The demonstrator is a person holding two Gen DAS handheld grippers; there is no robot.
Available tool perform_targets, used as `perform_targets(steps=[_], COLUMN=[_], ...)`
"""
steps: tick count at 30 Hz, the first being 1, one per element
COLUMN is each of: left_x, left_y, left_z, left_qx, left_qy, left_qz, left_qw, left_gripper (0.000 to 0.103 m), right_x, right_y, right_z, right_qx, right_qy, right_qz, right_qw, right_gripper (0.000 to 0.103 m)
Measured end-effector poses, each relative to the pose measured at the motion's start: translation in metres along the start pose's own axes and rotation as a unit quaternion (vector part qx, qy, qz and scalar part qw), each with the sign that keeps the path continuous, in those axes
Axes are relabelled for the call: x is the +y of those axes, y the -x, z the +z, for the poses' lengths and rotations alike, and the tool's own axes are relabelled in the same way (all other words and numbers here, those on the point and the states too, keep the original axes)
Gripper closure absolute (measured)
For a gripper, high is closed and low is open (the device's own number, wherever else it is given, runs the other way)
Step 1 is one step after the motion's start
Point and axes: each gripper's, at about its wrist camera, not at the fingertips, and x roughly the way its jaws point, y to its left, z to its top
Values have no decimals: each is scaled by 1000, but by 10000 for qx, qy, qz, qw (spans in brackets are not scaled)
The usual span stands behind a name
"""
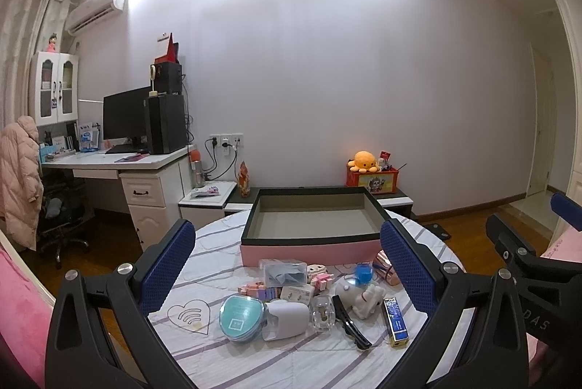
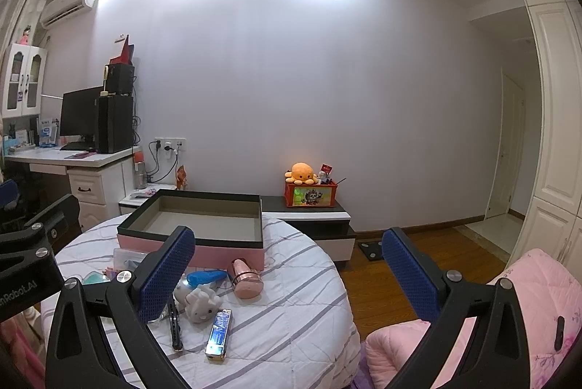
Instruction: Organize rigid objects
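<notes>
An empty pink box with a black rim (image 1: 309, 245) (image 2: 196, 249) stands at the far side of the round table. In front of it lie several small objects: a teal round tin (image 1: 240, 316), a white case (image 1: 287, 318), a clear bottle (image 1: 323, 313), a black hair clip (image 1: 351, 321) (image 2: 175, 327), a white toy (image 1: 365, 298) (image 2: 202, 307), a blue-and-gold box (image 1: 395, 321) (image 2: 218, 334) and a rose-gold cylinder (image 2: 245, 278). My left gripper (image 1: 287, 261) is open and empty above the pile. My right gripper (image 2: 287, 274) is open and empty, to the right of the pile.
The table carries a white striped cloth (image 2: 291, 316). A pink quilt (image 2: 516, 309) lies to the right. A low cabinet with an orange toy box (image 2: 311, 194) stands behind the table. A desk with a monitor (image 1: 125, 120) is at the far left.
</notes>
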Motion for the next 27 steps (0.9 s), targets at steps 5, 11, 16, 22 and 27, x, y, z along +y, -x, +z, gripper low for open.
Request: perform_targets(steps=[5,11,16,22,27], left_x=[-2,-7,-8,-5,-3], left_y=[-12,-35,-58,-81,-97], left_z=[-1,-12,-26,-44,-57], left_qx=[174,624,1130,1610,1970], left_qy=[-64,-178,-244,-265,-236], left_qz=[-69,-51,-2,118,136], left_qw=[9998,9979,9933,9865,9800], left_gripper=[0,0,0,0,0], right_x=[2,3,1,4,11], right_y=[-8,-26,-45,-69,-84], right_z=[0,-6,-18,-33,-46], right_qx=[168,528,962,1463,1816], right_qy=[74,208,262,399,526], right_qz=[1,-54,-13,69,194], right_qw=[9998,9984,9950,9884,9818], right_gripper=[0,0,0,0,0])
